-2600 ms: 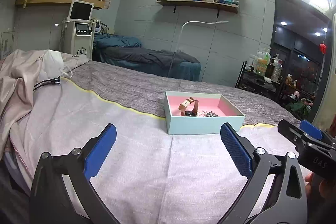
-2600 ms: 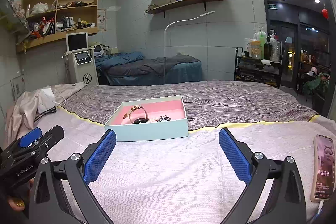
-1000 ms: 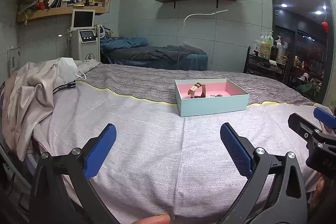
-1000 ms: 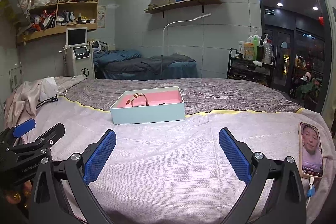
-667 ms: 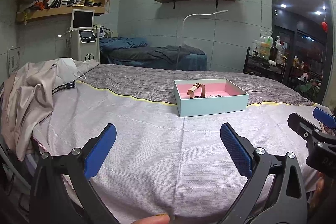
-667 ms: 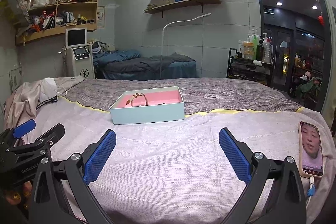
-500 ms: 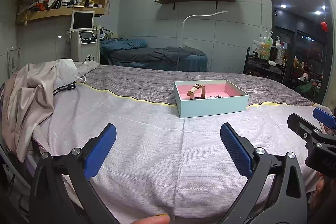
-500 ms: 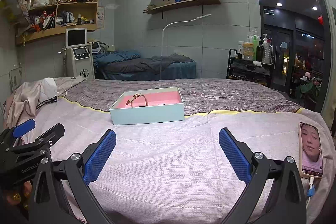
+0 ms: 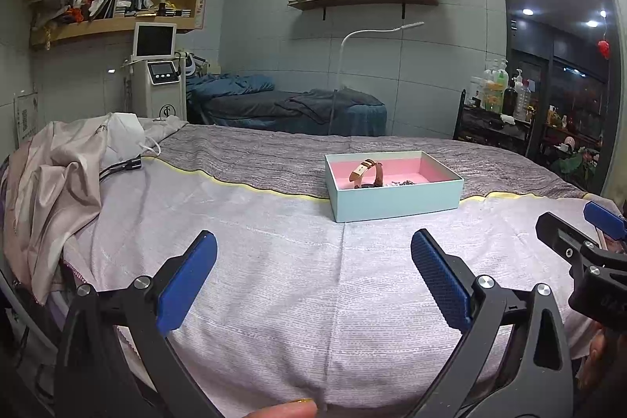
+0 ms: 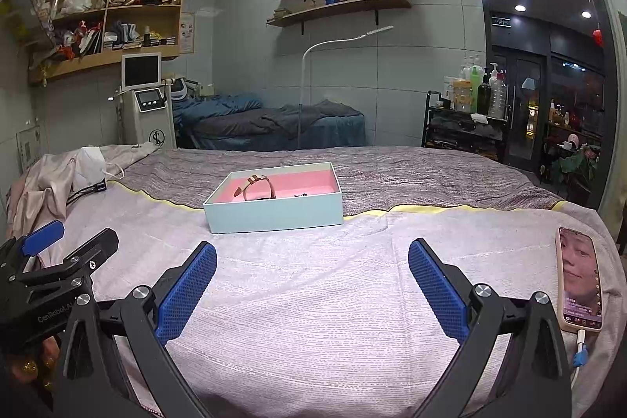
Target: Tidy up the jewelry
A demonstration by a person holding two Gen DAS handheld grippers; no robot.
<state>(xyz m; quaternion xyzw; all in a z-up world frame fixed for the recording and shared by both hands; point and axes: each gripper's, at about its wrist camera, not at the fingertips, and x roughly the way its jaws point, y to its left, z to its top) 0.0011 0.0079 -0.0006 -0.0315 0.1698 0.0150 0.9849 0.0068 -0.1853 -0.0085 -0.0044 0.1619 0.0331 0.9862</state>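
Note:
A light blue box (image 9: pixel 395 200) with a pink lining sits on the bed's pale cover; it also shows in the right wrist view (image 10: pixel 274 212). Inside it lie a watch with a tan strap (image 9: pixel 366 173) (image 10: pixel 258 187) and a small dark chain (image 9: pixel 405 183) (image 10: pixel 301 195). My left gripper (image 9: pixel 313 261) is open and empty, well short of the box. My right gripper (image 10: pixel 311 271) is open and empty, also short of the box. Each gripper shows at the edge of the other's view, the right one (image 9: pixel 580 241) and the left one (image 10: pixel 58 253).
A phone (image 10: pixel 580 285) with a lit screen lies on the bed at the right, on a charging cable. Crumpled beige cloth (image 9: pixel 55 183) and a black cable lie at the left. A grey blanket (image 9: pixel 274 159) covers the far half of the bed.
Both grippers have pulled back from the box and dropped lower over 2.6 s; the box looks smaller and farther. In the last second almost nothing has moved.

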